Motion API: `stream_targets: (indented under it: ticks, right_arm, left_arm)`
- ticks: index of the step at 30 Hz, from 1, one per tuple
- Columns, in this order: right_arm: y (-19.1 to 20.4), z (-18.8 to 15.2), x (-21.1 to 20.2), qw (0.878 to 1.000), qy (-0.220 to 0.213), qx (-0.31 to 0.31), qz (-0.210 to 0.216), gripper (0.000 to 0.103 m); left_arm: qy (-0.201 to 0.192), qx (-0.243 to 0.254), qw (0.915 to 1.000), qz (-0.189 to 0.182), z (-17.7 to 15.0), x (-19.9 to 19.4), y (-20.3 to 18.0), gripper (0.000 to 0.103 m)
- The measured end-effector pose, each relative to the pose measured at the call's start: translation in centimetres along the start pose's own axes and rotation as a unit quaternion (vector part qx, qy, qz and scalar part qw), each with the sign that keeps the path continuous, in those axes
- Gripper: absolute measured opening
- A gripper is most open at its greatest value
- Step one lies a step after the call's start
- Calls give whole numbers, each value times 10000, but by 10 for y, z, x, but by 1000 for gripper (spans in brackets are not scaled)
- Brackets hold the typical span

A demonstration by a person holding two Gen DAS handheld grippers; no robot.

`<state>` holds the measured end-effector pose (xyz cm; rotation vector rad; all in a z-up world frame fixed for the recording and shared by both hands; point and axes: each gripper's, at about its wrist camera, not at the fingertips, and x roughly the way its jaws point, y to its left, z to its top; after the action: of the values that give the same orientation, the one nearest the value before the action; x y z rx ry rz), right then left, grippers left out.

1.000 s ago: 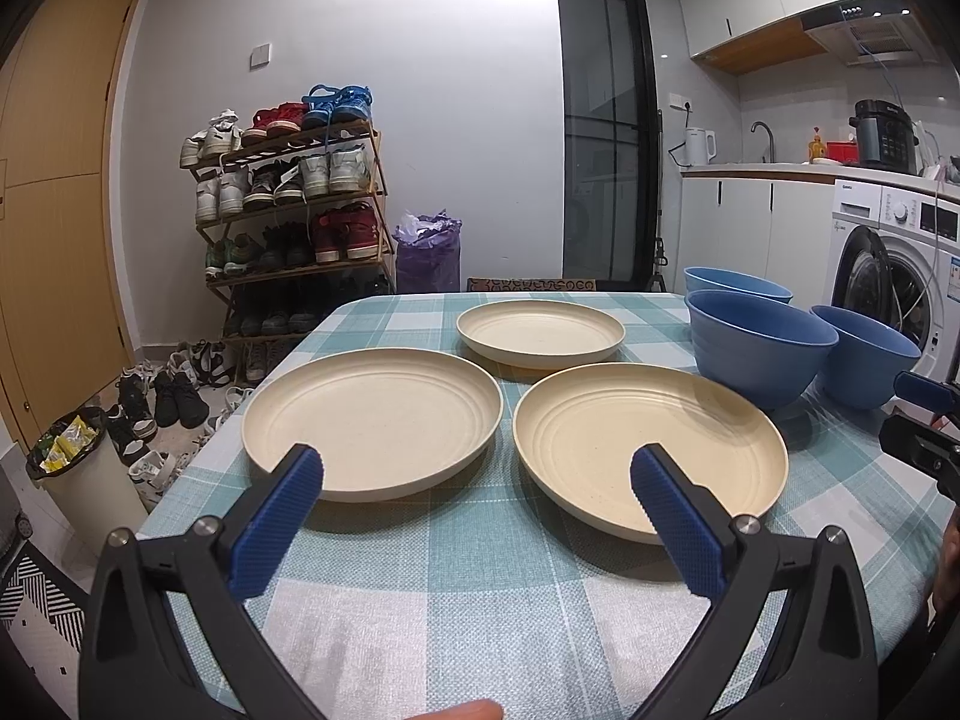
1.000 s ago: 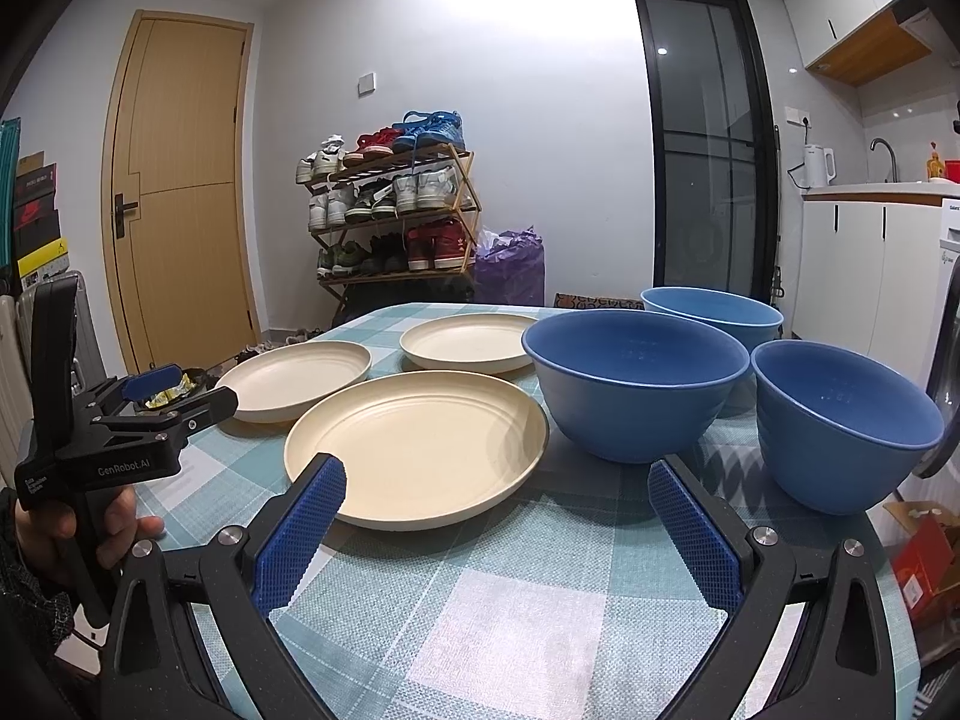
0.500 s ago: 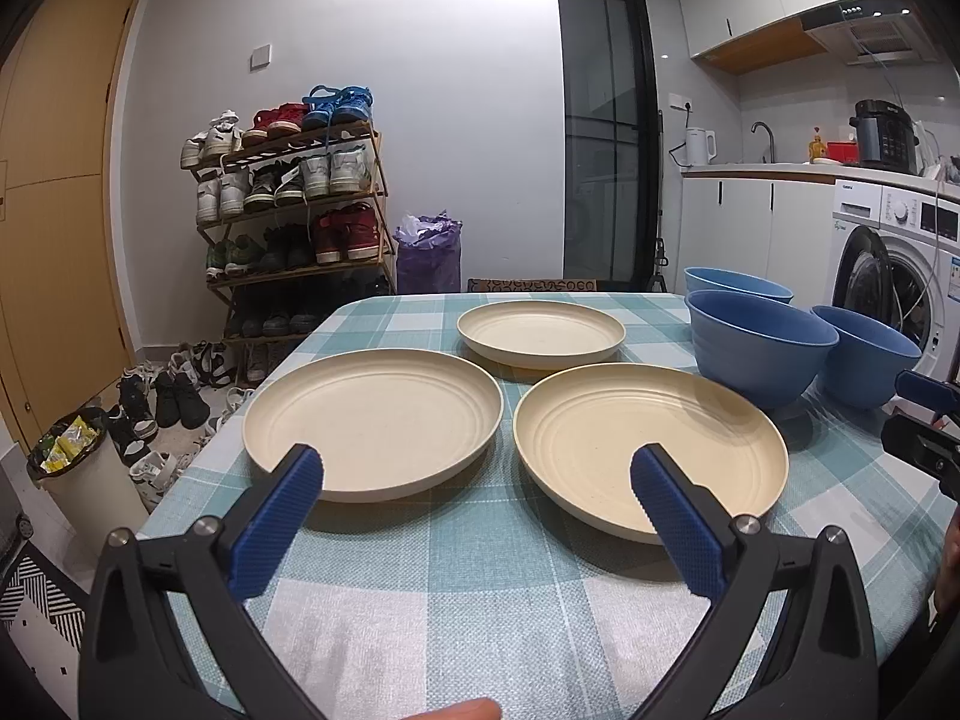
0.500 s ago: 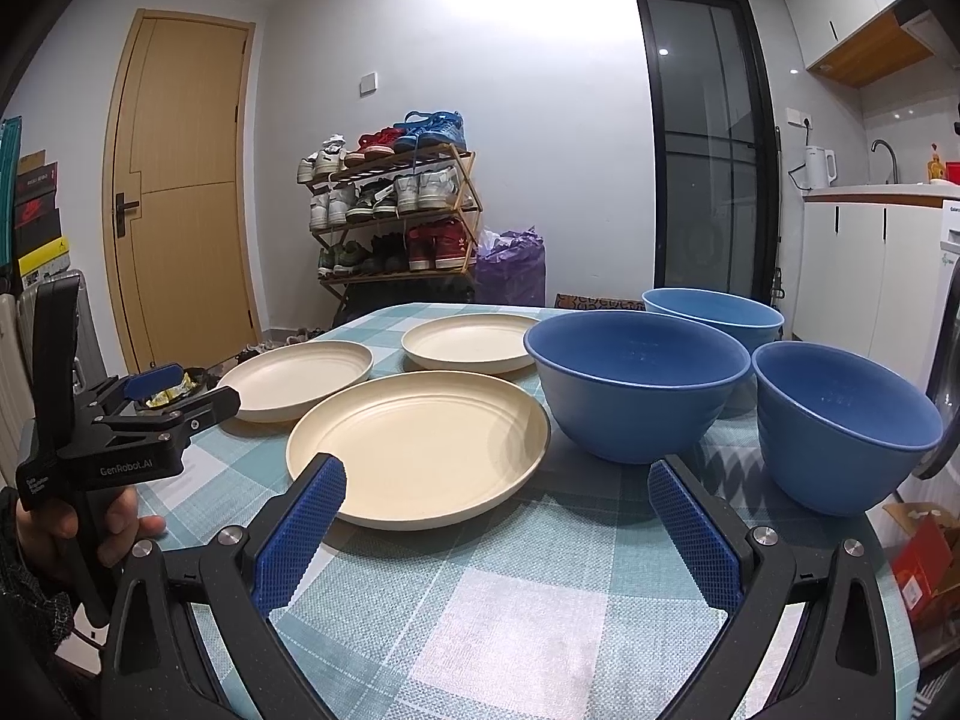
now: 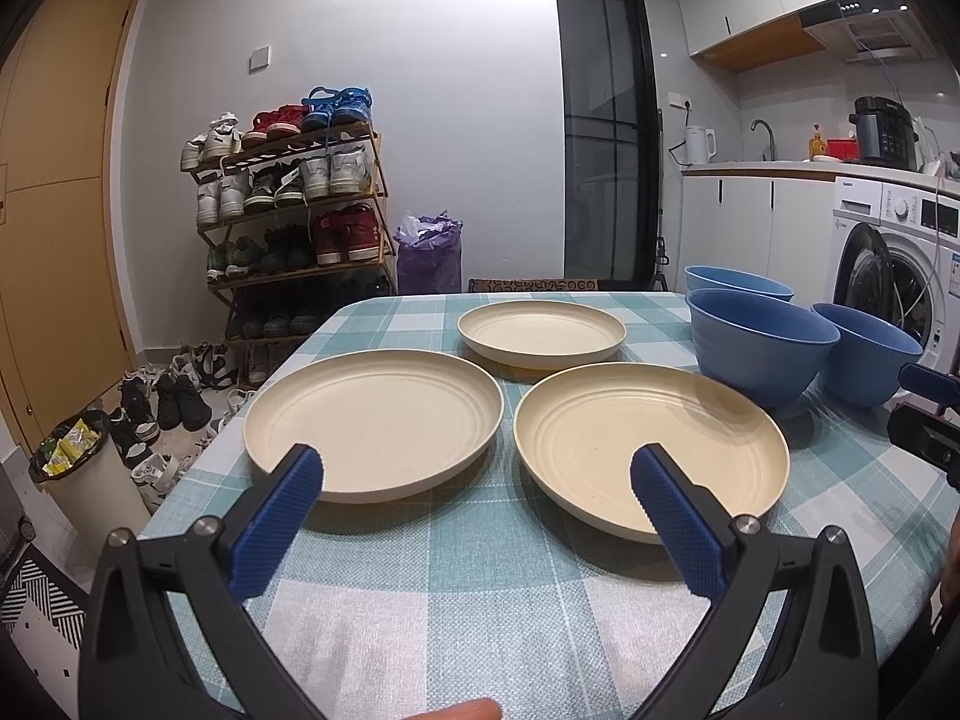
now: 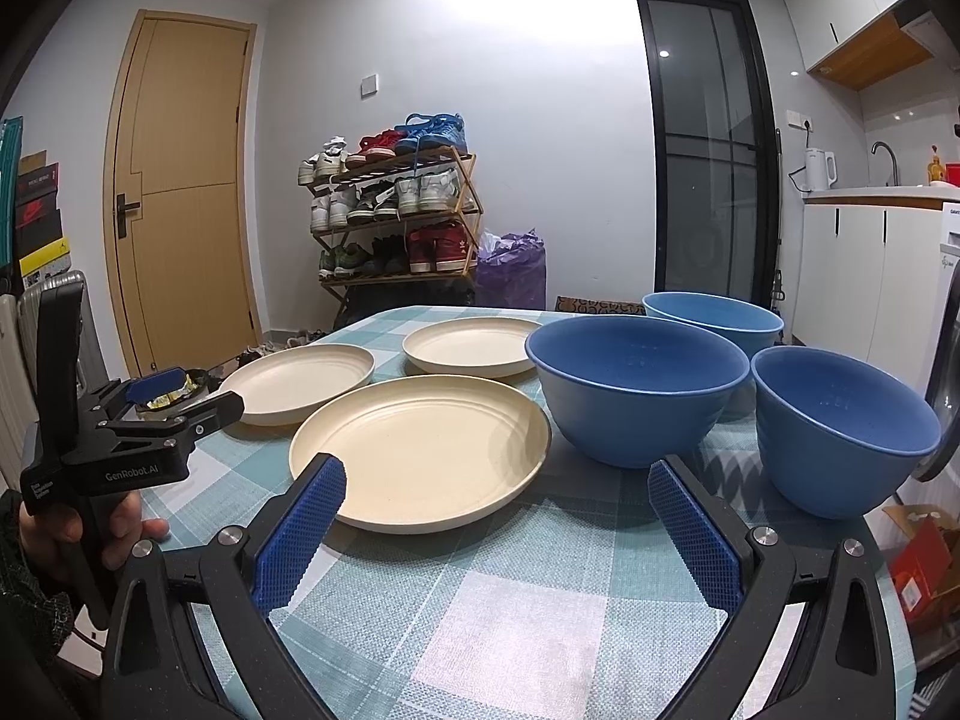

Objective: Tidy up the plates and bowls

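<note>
Blue ribbed fingers (image 5: 282,516) of left gripper (image 5: 477,501) spread wide, nothing between, hovering over near edge of teal-and-white checked tablecloth (image 5: 480,600). Same for right gripper (image 6: 495,510): jaws wide apart, empty. Held above cloth w/o touching any dish. Three round cream plates laid flat in a triangle: left large plate (image 5: 372,420) & right large plate (image 5: 651,450) side by side, just apart; smaller cream plate (image 5: 542,333) behind, btwn them. Three blue plastic bowls upright at right: biggest bowl (image 6: 636,393) beside right large plate, second bowl (image 6: 840,426) to its right, third bowl (image 6: 714,315) at back. Hand (image 6: 90,534) gripping left tool's handle, seen from right cam.
</note>
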<state>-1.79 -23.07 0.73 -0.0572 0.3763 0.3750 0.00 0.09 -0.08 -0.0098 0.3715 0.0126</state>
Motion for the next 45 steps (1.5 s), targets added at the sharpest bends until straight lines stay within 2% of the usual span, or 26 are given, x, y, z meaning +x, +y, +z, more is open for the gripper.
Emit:
stream_targets:
  ticks: [10, 22, 38, 45]
  right_arm:
    - [2, 4, 0, 10000, 57, -70, -14, 103]
    - [0, 28, -5, 9994, 260, -208, 19, 103]
    - [0, 93, -4, 9981, 408, -398, 248, 103]
    - [-7, 119, 10, 9972, 579, -394, 279, 103]
  left_arm:
    - [46, 108, 9999, -28, 1, 0, -6, 103]
    - [166, 102, 9997, -124, 20, -4, -13, 103]
    - [103, 269, 9995, -136, 68, 2, -22, 103]
    - [289, 52, 9993, -249, 88, 17, -18, 103]
